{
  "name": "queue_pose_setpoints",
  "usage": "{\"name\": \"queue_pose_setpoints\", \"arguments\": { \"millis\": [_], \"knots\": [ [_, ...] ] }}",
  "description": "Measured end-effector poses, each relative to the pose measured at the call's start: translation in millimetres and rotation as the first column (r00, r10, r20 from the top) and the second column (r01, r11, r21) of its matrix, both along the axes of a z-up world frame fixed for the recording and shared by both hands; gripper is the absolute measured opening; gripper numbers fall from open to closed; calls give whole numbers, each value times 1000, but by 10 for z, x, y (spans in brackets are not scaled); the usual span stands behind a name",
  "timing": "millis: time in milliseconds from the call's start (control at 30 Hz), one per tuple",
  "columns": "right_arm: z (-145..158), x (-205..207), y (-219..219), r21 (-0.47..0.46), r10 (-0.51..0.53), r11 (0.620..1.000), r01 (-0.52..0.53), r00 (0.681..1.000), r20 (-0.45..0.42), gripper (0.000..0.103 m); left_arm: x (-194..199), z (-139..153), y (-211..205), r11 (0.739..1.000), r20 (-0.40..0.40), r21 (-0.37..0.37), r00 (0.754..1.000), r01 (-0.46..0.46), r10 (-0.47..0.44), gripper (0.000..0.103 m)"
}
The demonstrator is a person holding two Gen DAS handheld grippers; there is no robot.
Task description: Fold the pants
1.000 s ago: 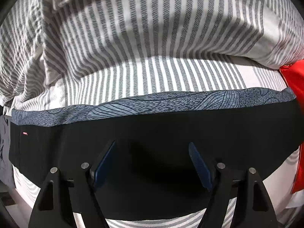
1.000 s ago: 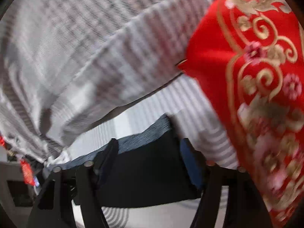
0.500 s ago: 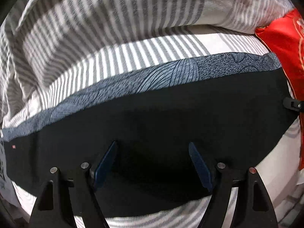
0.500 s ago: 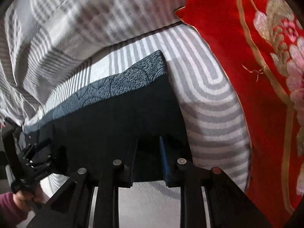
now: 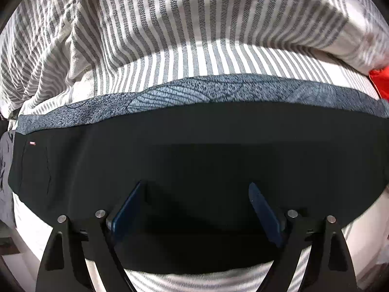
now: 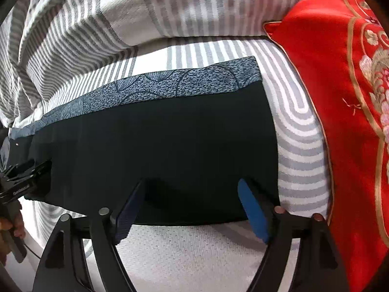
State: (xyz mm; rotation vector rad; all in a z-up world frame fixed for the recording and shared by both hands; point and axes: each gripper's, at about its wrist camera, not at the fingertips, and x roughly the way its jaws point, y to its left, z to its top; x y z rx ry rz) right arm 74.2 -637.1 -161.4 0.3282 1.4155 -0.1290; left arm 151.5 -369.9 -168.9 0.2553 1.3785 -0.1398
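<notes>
Having been nearly closed half a second earlier, the right gripper (image 6: 192, 194) stood spread over the black pants with a blue-grey patterned band (image 6: 155, 150), folded flat on the striped bedsheet (image 6: 301, 146). The left gripper (image 5: 194, 199) hovered spread too, suggesting release.

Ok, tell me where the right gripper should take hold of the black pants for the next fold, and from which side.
Probably the near right corner of the black pants, approached from the near edge. The right gripper is open, with that edge lying flat on the striped bedsheet between its fingers. The red cushion crowds the right side, so coming in from there looks awkward.
</notes>
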Motion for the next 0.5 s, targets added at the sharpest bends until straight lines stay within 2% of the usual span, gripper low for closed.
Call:
{"name": "queue_pose_setpoints", "arguments": {
  "millis": [67, 133, 200, 300, 367, 500],
  "knots": [
    [-4, 14, 3, 11, 5, 1000, -5, 1000, -2, 87, -36, 64, 32, 1000, -6, 15, 1000, 18, -18, 89],
    [-25, 38, 12, 31, 17, 999, -17, 1000, -6, 95, -19, 169, 122, 999, 20, 23, 999, 25, -25, 89],
    [-48, 87, 48, 56, 34, 998, -34, 999, -15, 102, 60, 228, 279, 1000, 39, 26, 999, -2, 1, 89],
    [-119, 204, 183, 35, 46, 998, -44, 998, -47, 103, 236, 299, 671, 996, 65, 46, 995, -73, 70, 89],
    [-86, 216, 188, 33, 9, 999, -7, 999, -50, 103, 389, 325, 950, 991, 93, 64, 989, -121, 115, 89],
    [73, 120, 240, 125, -97, 987, 99, 995, -22, 101, 697, 269, 1500, 973, 124, 93, 972, -210, 198, 89]
  ]
}}
